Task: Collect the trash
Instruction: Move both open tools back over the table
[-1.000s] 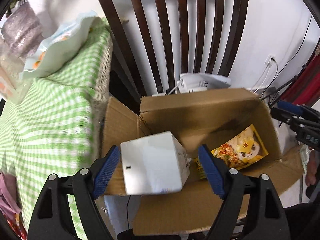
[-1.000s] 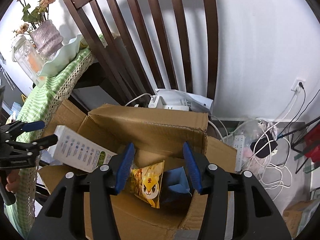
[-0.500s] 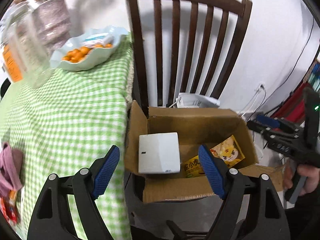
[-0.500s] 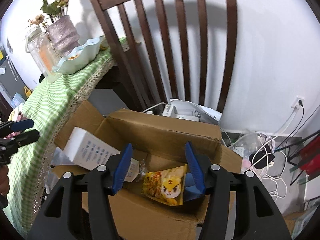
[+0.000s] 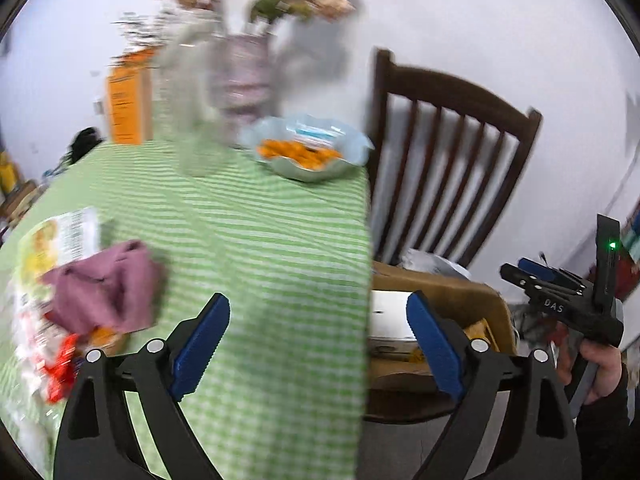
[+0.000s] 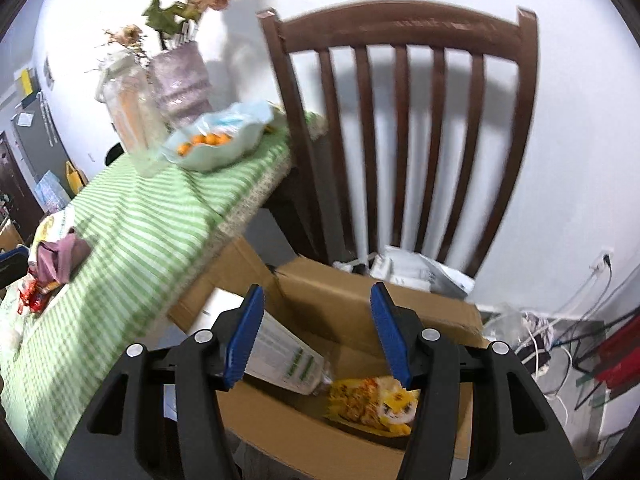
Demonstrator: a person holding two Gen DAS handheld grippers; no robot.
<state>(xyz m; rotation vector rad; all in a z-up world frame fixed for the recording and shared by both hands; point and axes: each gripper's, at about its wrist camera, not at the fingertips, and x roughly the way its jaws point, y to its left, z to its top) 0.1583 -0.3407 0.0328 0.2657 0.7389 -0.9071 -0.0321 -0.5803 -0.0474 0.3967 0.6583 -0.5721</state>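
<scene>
A cardboard box stands on the chair seat beside the table. A white carton and a yellow snack bag lie inside it. The box also shows in the left wrist view, with the white carton. My left gripper is open and empty over the green checked tablecloth. My right gripper is open and empty above the box. A purple cloth and wrappers lie at the table's left.
A bowl of oranges, a glass jar, a vase of flowers and an orange box stand at the table's far end. A dark wooden chair back rises behind the box. Cables lie on the floor at the right.
My left gripper let go of the white carton into the box, then pulled back and swung left over the table. My right gripper rose a little above the box.
</scene>
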